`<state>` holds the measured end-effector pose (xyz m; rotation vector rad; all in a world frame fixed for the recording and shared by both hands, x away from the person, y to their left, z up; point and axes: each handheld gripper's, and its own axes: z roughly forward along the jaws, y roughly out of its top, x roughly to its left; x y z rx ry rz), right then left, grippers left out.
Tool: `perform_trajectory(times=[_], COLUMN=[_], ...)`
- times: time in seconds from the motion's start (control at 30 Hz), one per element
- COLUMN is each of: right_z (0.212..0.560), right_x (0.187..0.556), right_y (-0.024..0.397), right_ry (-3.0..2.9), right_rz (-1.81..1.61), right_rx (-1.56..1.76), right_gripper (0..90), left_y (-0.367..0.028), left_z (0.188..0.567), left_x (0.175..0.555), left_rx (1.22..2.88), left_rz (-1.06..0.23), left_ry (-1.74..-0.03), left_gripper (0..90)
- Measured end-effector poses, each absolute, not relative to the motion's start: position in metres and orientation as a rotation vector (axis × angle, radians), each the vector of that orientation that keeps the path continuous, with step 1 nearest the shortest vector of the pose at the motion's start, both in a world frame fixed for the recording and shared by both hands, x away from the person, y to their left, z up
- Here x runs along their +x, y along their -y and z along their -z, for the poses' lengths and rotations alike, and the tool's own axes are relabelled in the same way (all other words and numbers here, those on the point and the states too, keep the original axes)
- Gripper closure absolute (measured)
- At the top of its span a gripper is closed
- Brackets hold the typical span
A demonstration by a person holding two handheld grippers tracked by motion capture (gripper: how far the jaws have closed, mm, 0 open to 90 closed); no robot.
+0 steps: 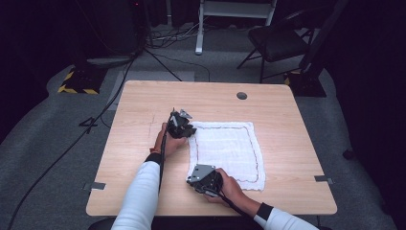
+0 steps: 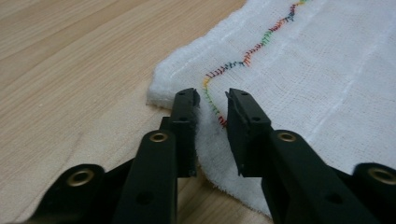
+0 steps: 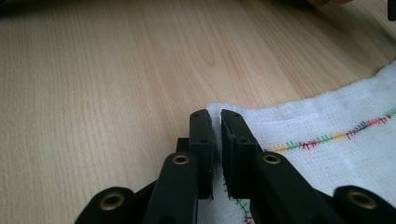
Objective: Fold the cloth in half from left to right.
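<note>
A white cloth (image 1: 225,148) with a coloured stitched border lies flat on the wooden table (image 1: 139,105). My left gripper (image 1: 186,126) is at the cloth's far-left corner. In the left gripper view the left gripper (image 2: 212,98) is open, its jaws straddling the cloth (image 2: 303,70) edge on either side of the stitching. My right gripper (image 1: 197,178) is at the near-left corner. In the right gripper view the right gripper (image 3: 216,116) is shut on the cloth (image 3: 327,116), with the corner pinched between the jaws.
A round grommet hole (image 1: 242,95) sits near the table's far edge. Grey tape strips (image 1: 97,185) mark the near side edges. Beyond the table stand a folding chair (image 1: 277,40), a white frame leg (image 1: 199,28) and floor cables (image 1: 115,91).
</note>
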<state>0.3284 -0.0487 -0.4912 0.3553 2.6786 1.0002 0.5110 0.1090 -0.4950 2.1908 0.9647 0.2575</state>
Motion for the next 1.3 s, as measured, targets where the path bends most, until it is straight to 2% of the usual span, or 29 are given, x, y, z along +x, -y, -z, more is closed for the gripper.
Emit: perform_trajectory(times=[0.1, 0.23, 0.47, 1.0, 1.3], right_z=[0.491, 0.491, 0.485, 0.477, 0.464], right_x=[0.33, 0.331, 0.334, 0.334, 0.335], right_y=[0.049, 0.047, 0.05, 0.037, 0.036], right_ry=[-2.682, -2.682, -2.664, -2.656, -2.629], right_rz=[-1.005, -1.007, -1.039, -1.078, -1.123], right_rx=[0.357, 0.354, 0.34, 0.306, 0.312], right_gripper=[85.1, 85.5, 86.0, 86.3, 86.3], left_y=[-0.109, -0.113, -0.118, -0.16, -0.165], left_z=[0.496, 0.496, 0.493, 0.479, 0.465], left_x=[0.51, 0.512, 0.511, 0.501, 0.495], left_rx=[2.178, 2.168, 2.184, 2.144, 2.102], left_rz=[-0.248, -0.226, -0.256, -0.308, -0.318], left_ry=[-0.974, -0.978, -0.997, -1.036, -1.017], left_gripper=[82.4, 84.6, 85.3, 85.5, 85.5])
